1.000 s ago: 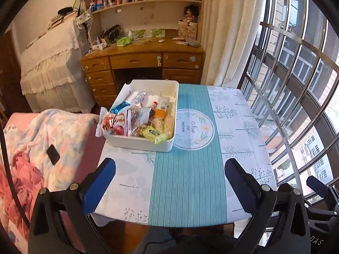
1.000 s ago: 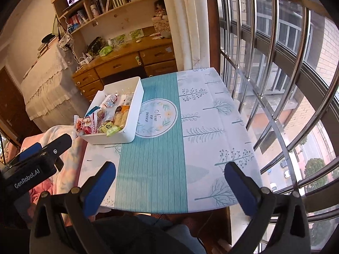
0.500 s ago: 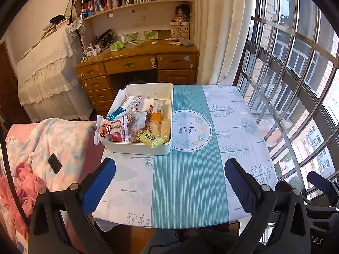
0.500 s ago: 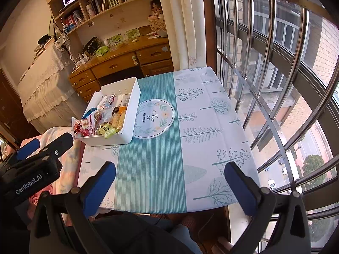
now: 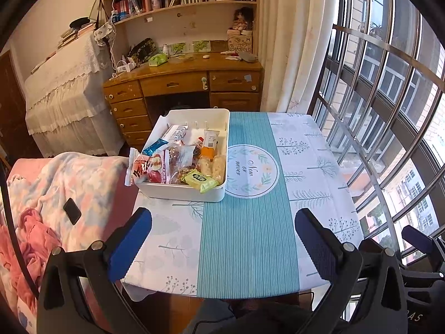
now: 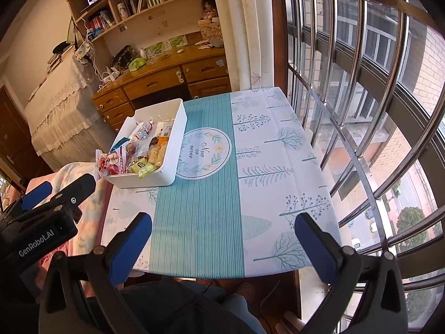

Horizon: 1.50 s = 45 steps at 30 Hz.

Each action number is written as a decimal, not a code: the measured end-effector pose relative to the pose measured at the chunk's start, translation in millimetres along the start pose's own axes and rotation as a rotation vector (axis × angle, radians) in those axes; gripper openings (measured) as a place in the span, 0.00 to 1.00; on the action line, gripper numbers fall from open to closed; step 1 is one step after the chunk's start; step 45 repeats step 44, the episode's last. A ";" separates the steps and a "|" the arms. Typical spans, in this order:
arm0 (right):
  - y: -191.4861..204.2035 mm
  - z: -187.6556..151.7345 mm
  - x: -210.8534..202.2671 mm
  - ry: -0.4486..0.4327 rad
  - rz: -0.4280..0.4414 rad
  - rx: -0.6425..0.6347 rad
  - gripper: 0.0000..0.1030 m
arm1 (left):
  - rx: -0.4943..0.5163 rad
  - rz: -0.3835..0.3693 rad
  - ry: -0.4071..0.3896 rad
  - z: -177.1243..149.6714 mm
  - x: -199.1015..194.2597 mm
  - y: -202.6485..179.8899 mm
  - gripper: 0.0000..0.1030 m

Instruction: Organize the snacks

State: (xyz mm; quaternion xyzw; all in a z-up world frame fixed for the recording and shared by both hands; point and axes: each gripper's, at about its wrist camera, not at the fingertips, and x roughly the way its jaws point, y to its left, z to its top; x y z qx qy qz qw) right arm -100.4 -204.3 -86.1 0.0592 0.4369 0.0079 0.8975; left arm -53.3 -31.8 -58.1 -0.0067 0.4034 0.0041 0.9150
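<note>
A white bin (image 5: pixel 214 194) full of packaged snacks stands on the left half of the small table; it also shows in the right wrist view (image 6: pixel 171 164). A red-and-white packet (image 5: pixel 147 168) hangs over its near left corner and a green packet (image 5: pixel 198 181) lies at its near edge. My left gripper (image 5: pixel 222 236) is open and empty, held back above the table's near edge. My right gripper (image 6: pixel 222 236) is open and empty, also above the near edge, right of the left one (image 6: pixel 50 194).
The table wears a teal-striped cloth (image 5: pixel 244 236) with a round emblem (image 5: pixel 251 169). A bed with a pink blanket (image 5: pixel 55 194) and a black phone (image 5: pixel 72 215) lies left. A wooden desk (image 5: pixel 183 80) stands behind; barred windows (image 5: pixel 389 111) run along the right.
Both grippers have pulled back and risen a little from the table, so the bin looks smaller and farther. Both stay open and empty. The bin has not moved.
</note>
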 end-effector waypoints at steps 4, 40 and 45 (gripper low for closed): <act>0.7 0.5 -0.4 0.001 0.000 -0.001 1.00 | -0.003 0.003 -0.004 -0.9 -1.7 0.2 0.99; -7.6 5.3 4.8 0.020 0.001 0.007 1.00 | 0.002 0.008 0.003 3.4 -1.8 -7.3 0.99; -10.8 4.5 6.4 0.021 0.002 0.011 1.00 | 0.002 0.009 0.002 3.7 -1.7 -7.9 0.99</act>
